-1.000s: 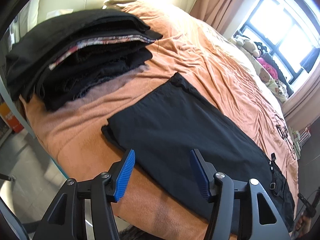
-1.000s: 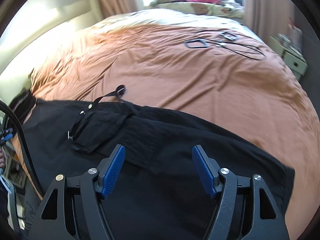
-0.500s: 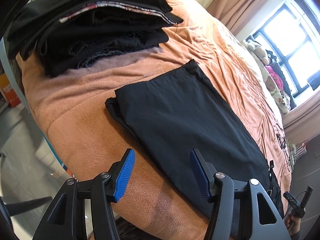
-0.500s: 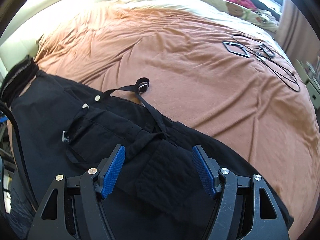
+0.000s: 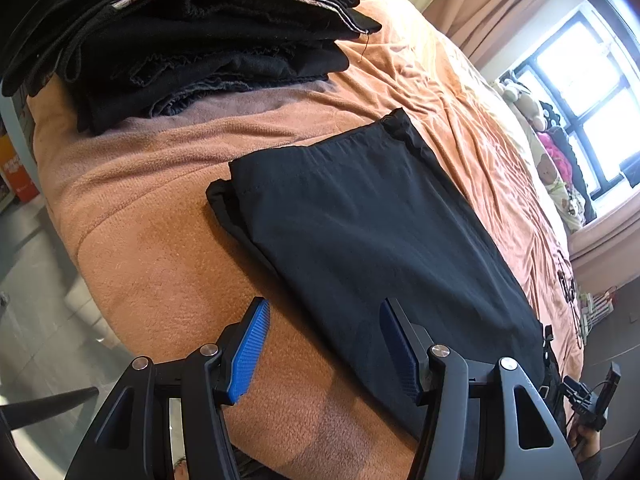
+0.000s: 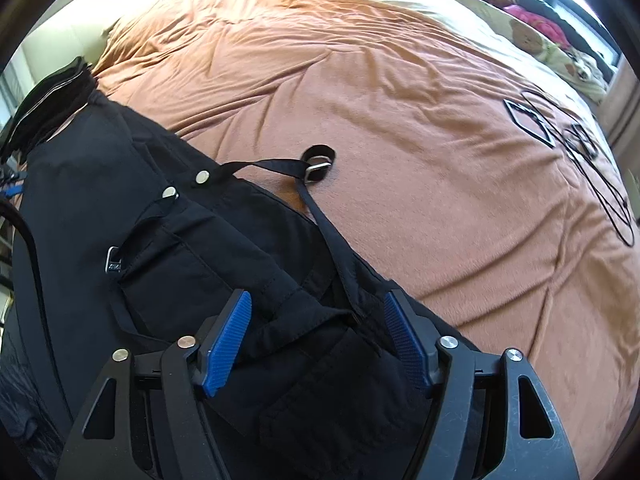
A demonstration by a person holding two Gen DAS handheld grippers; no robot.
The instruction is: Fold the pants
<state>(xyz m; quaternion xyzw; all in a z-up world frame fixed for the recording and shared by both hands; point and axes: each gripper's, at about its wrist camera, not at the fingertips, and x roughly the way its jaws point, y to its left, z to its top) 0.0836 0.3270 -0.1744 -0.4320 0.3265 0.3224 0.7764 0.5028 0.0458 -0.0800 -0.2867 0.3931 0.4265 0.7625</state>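
Your left gripper [image 5: 324,344] is hanging open at bottom centre over the near edge of the black pants [image 5: 360,216], which lie flat on the orange blanket [image 5: 152,240]. Your right gripper [image 6: 318,338] has just been closing, jaws apart around bunched waistband fabric and the strap [image 6: 320,216].

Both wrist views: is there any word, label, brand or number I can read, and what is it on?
No text is legible in either view.
Orange box on the floor beside the bed: white print, too blurred to read.
Metal buckle on the black pants: a small marking, too small to read.
Black line drawing on the orange blanket: shapes, no letters.
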